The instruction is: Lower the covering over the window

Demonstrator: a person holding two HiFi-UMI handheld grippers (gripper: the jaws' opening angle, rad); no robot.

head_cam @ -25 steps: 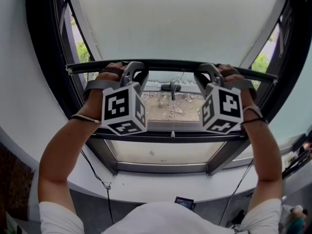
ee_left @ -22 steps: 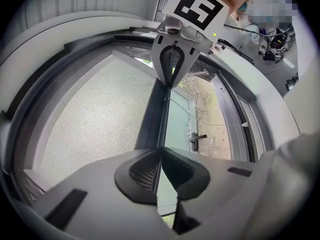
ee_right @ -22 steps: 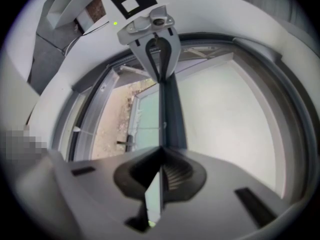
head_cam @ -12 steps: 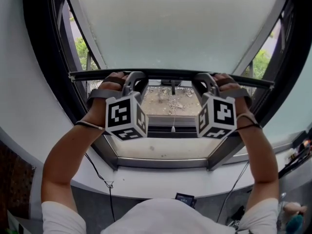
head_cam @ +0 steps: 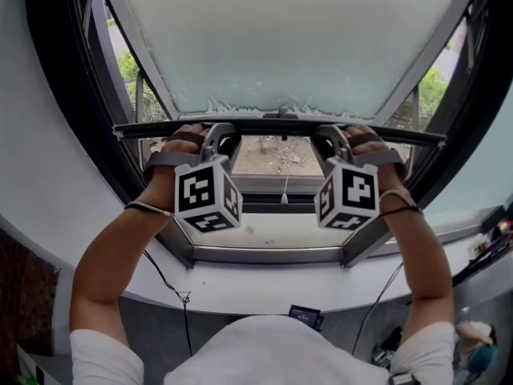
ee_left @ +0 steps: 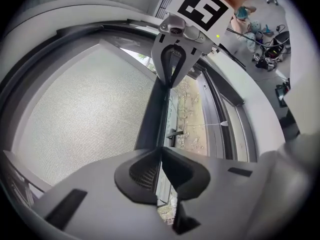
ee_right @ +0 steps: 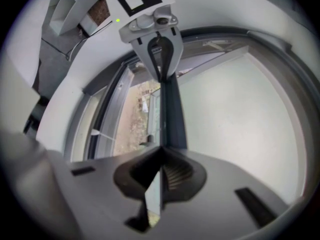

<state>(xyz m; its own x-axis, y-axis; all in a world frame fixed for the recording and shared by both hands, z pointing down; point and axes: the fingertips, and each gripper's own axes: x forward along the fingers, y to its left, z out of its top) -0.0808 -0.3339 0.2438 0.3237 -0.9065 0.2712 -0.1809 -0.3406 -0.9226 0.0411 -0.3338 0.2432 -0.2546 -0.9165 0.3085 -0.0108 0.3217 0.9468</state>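
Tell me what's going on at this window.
A person holds a gripper in each hand, and both are clamped on the dark bottom bar of a pale roller shade. The left gripper grips the bar left of centre and the right gripper grips it right of centre, jaws closed on it. The shade covers most of the window. A strip of glass below the bar, above the sill, is not yet covered.

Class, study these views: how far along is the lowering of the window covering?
Done: the blind covers most of the pane. In hand: left gripper and right gripper are shut on its bottom bar. Left: an uncovered strip shows below it; the bar has yet to reach the lower frame.
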